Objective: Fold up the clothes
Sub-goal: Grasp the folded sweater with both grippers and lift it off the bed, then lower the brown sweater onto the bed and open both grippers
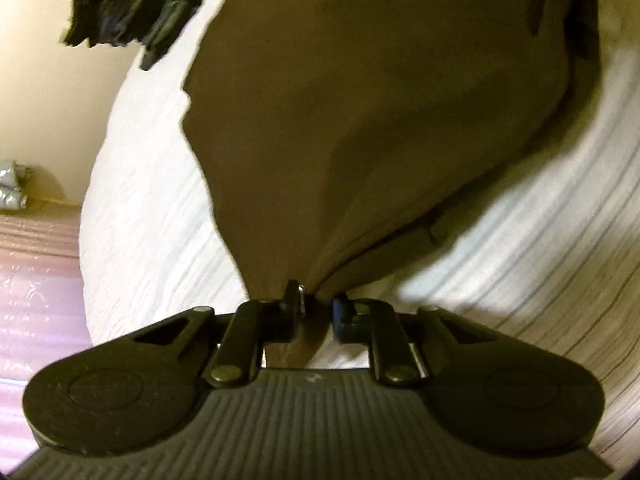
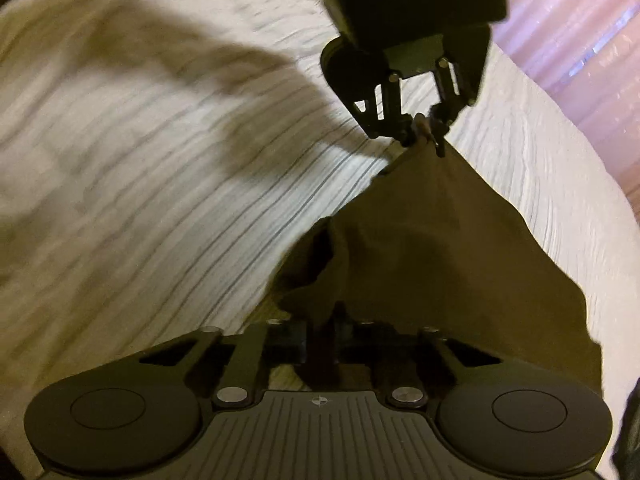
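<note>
A brown garment hangs stretched between my two grippers above a white striped bedsheet. In the left wrist view my left gripper is shut on one bunched corner, and the cloth fans out away from it. In the right wrist view my right gripper is shut on another corner of the brown garment, its fingertips buried in folds. The left gripper shows there too, pinching the far corner. A dark blurred shape at the top right of the left wrist view is likely the right gripper.
A heap of black clothes lies at the bed's far edge. A cream wall and pink shiny material border the bed. The bedsheet carries a large shadow, and pink material lies beyond it.
</note>
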The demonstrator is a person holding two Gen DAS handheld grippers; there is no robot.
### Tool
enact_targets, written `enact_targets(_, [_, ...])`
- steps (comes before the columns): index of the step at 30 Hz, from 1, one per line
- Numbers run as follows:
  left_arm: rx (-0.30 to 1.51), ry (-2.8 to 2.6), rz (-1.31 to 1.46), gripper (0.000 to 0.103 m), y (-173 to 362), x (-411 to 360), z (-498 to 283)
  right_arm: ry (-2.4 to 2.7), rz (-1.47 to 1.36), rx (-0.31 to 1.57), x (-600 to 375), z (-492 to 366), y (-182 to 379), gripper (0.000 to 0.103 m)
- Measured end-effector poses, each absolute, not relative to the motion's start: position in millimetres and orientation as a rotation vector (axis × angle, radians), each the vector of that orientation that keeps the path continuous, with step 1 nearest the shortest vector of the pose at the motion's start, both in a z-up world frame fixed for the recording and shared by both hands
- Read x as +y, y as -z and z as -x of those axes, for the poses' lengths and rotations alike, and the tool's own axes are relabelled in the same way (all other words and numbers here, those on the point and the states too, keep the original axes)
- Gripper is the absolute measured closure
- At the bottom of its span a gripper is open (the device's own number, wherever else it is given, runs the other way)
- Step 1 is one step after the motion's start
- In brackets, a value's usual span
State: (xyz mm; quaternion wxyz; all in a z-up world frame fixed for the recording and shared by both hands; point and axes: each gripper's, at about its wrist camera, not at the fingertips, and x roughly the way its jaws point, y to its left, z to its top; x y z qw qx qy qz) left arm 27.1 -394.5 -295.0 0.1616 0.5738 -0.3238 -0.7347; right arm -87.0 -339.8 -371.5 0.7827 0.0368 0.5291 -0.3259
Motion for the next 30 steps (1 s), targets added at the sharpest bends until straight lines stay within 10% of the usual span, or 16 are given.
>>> enact_targets(17, [-0.958, 2.108, -1.385, 0.095, 153.3, -489.6, 162.8, 1.22, -0.568, 0.548, -391.5, 341.4, 215.6, 0.101])
enact_targets(30, [-0.945, 2.274, -1.666, 0.094, 271.7, -580.2, 359.7, 1.353, -1.101, 0.377, -425.6, 537.4, 325.8, 0.101])
